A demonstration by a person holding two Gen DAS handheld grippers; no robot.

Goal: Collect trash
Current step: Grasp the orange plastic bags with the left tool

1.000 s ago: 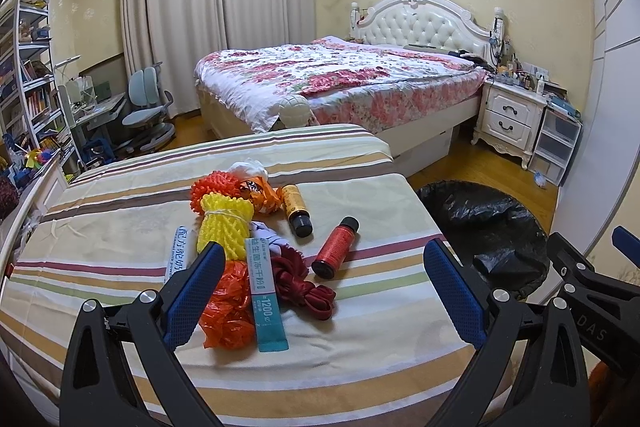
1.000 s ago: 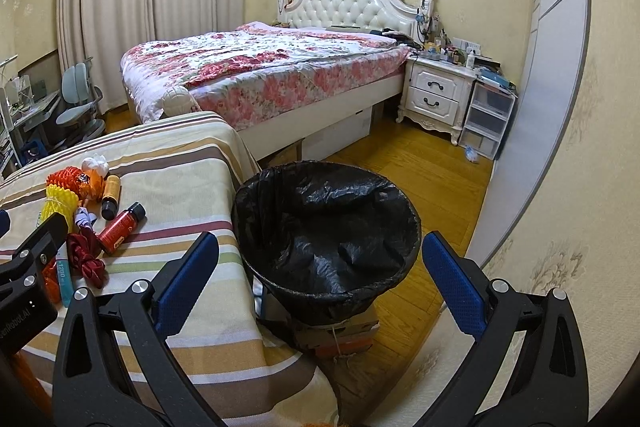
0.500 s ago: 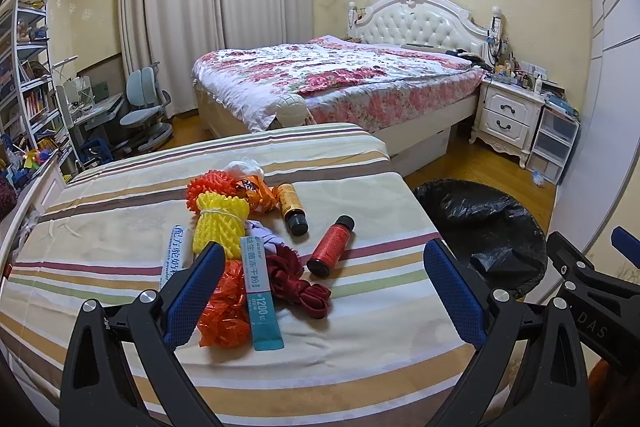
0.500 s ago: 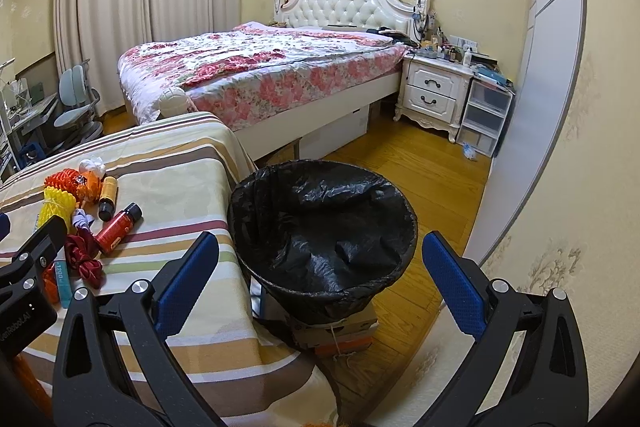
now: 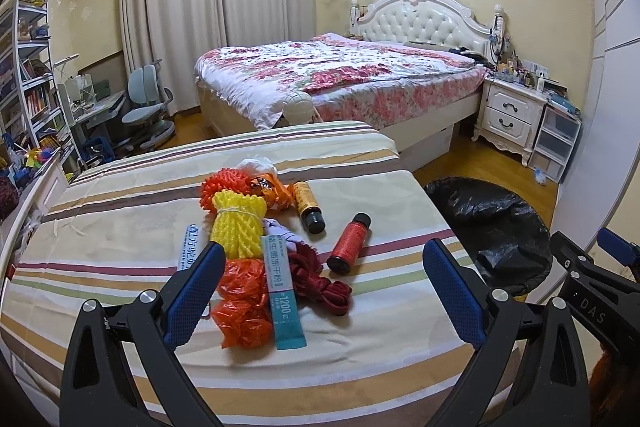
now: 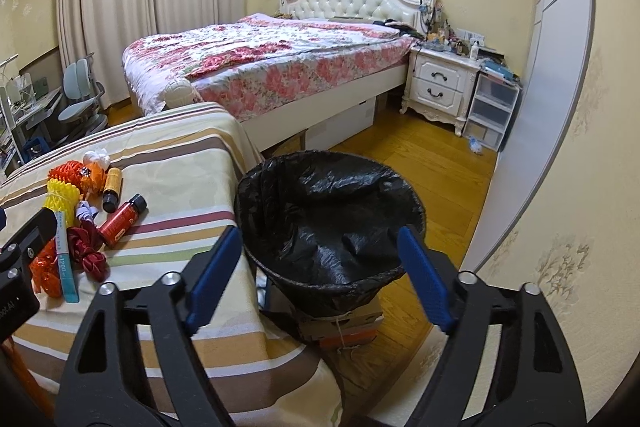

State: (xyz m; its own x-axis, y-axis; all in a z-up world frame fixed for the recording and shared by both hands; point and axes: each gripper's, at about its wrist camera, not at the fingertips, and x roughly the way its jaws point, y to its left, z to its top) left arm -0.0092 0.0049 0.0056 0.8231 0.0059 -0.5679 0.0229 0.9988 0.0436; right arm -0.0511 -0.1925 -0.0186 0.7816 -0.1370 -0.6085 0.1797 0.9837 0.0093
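Note:
A heap of trash lies on the striped table (image 5: 120, 219): a yellow foam net (image 5: 239, 223), orange foam net (image 5: 222, 187), crumpled orange bag (image 5: 242, 303), teal packet (image 5: 282, 291), dark red ribbon (image 5: 320, 283), red bottle (image 5: 350, 243) and amber bottle (image 5: 307, 205). My left gripper (image 5: 324, 291) hovers open just before the heap, holding nothing. Over the black-lined bin (image 6: 332, 223) my right gripper (image 6: 320, 275) hangs with its jaws closing and nothing between them. The heap also shows at the left of the right wrist view, with the red bottle (image 6: 120, 219).
The bin (image 5: 492, 231) stands on a low box (image 6: 340, 323) right of the table, on wooden floor. Behind are a floral bed (image 5: 340, 79), a white nightstand (image 5: 512, 115), plastic drawers (image 6: 492, 115), a desk chair (image 5: 146, 107) and shelves (image 5: 24, 75) at the left.
The right gripper's jaws have drawn closer together over the bin. The left gripper has barely moved and stays wide open.

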